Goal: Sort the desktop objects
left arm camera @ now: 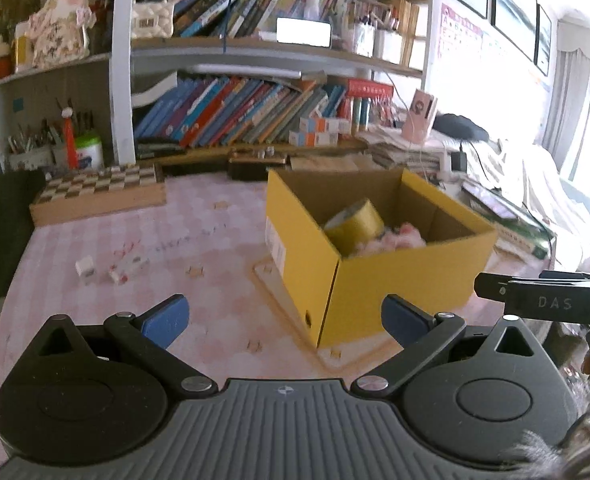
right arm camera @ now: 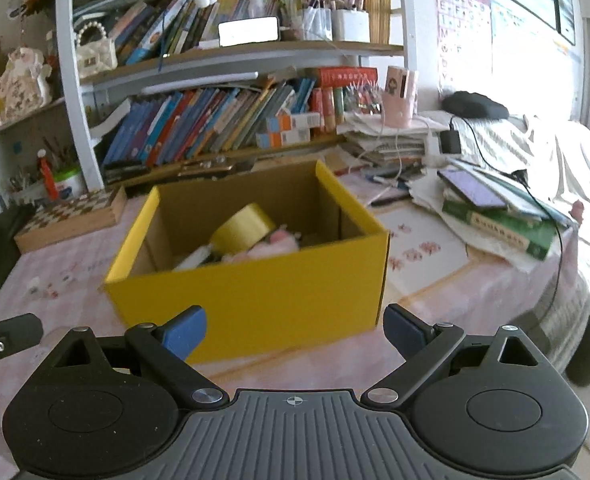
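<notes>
— While both tools hang back from it, the yellow cardboard box (right arm camera: 255,292) sits open-topped in the middle of the desk. What's inside?

— Roll of yellow tape (right arm camera: 242,227) leaning on edge, something pink and fluffy (right arm camera: 279,242) beside it, touching. A pale flat item lower left of the tape; too blurred to name.

— Anything loose outside the box?

— Small white pieces (left arm camera: 113,267) on the pink patterned tablecloth (left arm camera: 199,248), well left of the box. Details too small to tell.

— The tools?

— Left gripper (left arm camera: 285,322): blue pads (left arm camera: 163,322) spread wide, nothing between them, aimed at the near corner of the box. Right gripper (right arm camera: 295,330): spread the same, empty, facing the long yellow side. Each shows at the edge of the other's view.

— Further out?

— Wooden chessboard case (left arm camera: 99,192) at the far left of the desk. Stack of books and papers (right arm camera: 495,216) to the right of the box, a dark cable trailing across it. Behind everything, shelves of leaning books (right arm camera: 211,120); a cream quilted bag (right arm camera: 95,54) on the upper shelf.
</notes>
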Demonstrator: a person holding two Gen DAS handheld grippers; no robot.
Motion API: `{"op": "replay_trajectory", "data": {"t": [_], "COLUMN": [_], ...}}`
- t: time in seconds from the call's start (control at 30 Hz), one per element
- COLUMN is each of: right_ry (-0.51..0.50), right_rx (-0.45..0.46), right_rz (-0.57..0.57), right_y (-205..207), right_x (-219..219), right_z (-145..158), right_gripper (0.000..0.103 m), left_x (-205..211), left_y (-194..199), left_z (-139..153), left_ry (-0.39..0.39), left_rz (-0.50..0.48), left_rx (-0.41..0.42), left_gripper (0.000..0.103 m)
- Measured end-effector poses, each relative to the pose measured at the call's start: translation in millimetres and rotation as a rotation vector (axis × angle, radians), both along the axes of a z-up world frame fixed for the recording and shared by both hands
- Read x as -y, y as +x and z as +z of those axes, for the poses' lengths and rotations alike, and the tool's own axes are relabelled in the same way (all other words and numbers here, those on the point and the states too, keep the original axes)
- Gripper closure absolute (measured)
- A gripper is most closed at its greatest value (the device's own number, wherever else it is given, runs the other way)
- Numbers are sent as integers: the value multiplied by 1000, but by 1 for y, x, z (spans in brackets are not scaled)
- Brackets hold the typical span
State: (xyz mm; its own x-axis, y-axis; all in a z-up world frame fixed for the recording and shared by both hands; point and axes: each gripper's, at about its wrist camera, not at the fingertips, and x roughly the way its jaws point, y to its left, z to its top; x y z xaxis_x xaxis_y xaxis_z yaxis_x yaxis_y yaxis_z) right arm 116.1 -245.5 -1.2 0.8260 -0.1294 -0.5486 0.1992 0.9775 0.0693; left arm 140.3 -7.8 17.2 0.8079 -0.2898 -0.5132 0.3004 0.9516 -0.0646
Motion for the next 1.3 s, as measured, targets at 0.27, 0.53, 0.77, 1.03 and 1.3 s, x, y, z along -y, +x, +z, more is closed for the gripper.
{"op": "replay_trajectory", "data": {"t": [0.27, 0.53, 0.77, 1.03, 1.3], "right_ry": [14, 32, 32, 18, -2], "right_rx": [-43, -76, -101, -101, -102], "right_rz": [-4, 23, 74, 174, 260], "right_y": [-30, -42, -37, -31, -27], "right_x": [-35, -63, -87, -120, -147], "right_z": [-8, -14, -17, -15, -15], "right_gripper": [6, 6, 6, 6, 6], "left_x": [-28, -52, -75, -105, -126], "left_y": [-23, -37, -44, -47, -52], "left_z": [-10, -14, -15, -13, -14], "left_ry": [8, 20, 27, 18, 8], "left_rz": [-35, -39, 1, 85, 139], "left_rx": [-50, -72, -76, -75, -72], "left_gripper": [0, 0, 0, 0, 0]}}
